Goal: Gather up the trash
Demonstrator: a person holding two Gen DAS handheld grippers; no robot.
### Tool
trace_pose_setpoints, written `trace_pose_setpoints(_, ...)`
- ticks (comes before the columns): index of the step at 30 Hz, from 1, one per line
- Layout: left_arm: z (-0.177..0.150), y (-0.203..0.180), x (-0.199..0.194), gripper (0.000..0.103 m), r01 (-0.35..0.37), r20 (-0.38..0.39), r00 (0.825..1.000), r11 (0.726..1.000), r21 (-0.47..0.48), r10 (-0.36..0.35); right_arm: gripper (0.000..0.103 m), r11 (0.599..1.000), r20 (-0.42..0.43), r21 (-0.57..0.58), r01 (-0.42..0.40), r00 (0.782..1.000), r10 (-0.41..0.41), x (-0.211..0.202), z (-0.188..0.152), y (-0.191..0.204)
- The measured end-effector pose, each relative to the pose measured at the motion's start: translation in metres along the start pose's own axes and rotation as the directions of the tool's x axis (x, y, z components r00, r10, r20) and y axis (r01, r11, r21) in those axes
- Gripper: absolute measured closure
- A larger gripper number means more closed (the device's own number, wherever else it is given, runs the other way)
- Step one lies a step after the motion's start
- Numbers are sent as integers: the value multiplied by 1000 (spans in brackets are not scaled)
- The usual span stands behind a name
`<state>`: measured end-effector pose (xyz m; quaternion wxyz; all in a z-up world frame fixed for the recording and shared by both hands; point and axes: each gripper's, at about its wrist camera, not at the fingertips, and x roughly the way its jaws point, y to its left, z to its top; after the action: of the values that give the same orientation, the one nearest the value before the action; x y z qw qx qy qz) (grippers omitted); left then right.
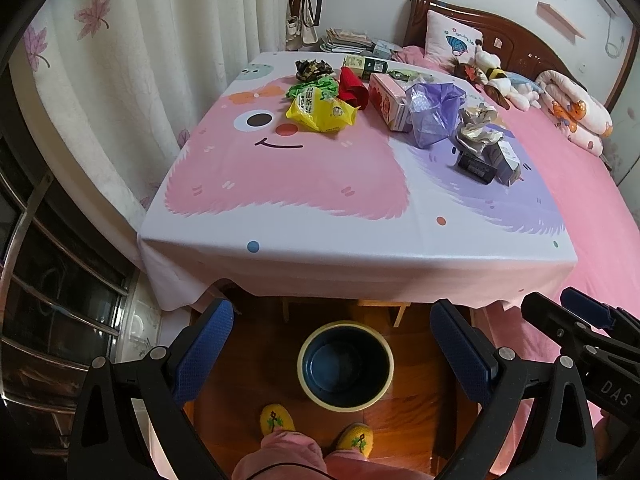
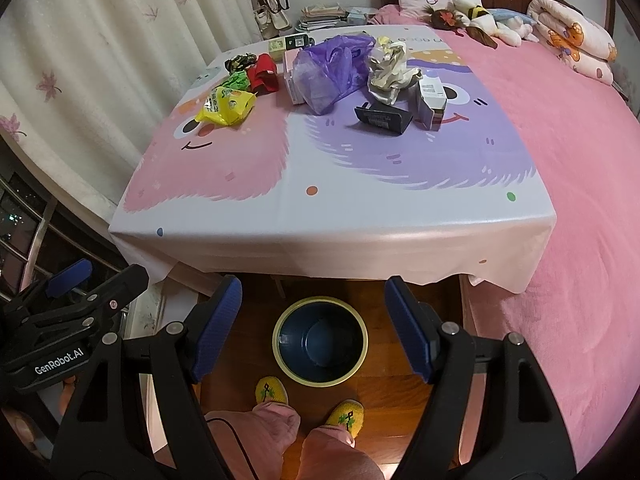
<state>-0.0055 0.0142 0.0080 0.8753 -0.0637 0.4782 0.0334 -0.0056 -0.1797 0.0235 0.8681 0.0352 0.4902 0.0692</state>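
L grip jaws apart, empty | R grip same | bin below me, betw fingers | trash ahead on table, far half | I rate yellow bag light, crinkly, slippery — pinch a bunched edge

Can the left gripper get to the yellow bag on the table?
Probably yes. The left gripper is open and holds nothing, and the yellow bag lies at the near edge of the trash pile with only bare tablecloth in front of it. It would need a long reach forward.
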Motion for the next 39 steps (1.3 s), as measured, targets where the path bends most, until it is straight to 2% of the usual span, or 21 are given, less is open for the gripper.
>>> trace_pose_setpoints(9, 4, -2, -3, 3, -10, 15, 1000, 1000, 1, 10, 31, 1000, 24, 7, -22, 999, 22, 1, 12, -5)
trace_pose_setpoints(16, 29, -2, -8, 3, -40, 42, 998, 999, 13, 39, 31, 998, 70, -13, -58, 996, 59, 1, 33, 3)
trace_pose_setpoints(22, 52, 10, -22, 3, -69, 90, 994, 998, -14, 70, 31, 993, 116, -59, -98, 988, 104, 1, 56, 16)
trace_pose_setpoints(28, 76, 24, -22, 3, -77, 136, 988, 997, -13, 78, 31, 990, 158, -101, -103, 980, 118, 7, 78, 33)
trace_pose_setpoints(34, 112, 48, -3, 3, -63, 163, 985, 998, 21, 58, 31, 989, 166, -117, -92, 980, 110, 28, 105, 53)
trace_pose_setpoints(37, 139, 67, 12, 3, -75, 153, 986, 995, 63, 64, 31, 990, 145, -114, -84, 984, 100, 46, 126, 68)
trace_pose_setpoints(39, 157, 79, 28, 3, -79, 117, 991, 993, 93, 68, 31, 993, 101, -96, -70, 992, 79, 66, 144, 80)
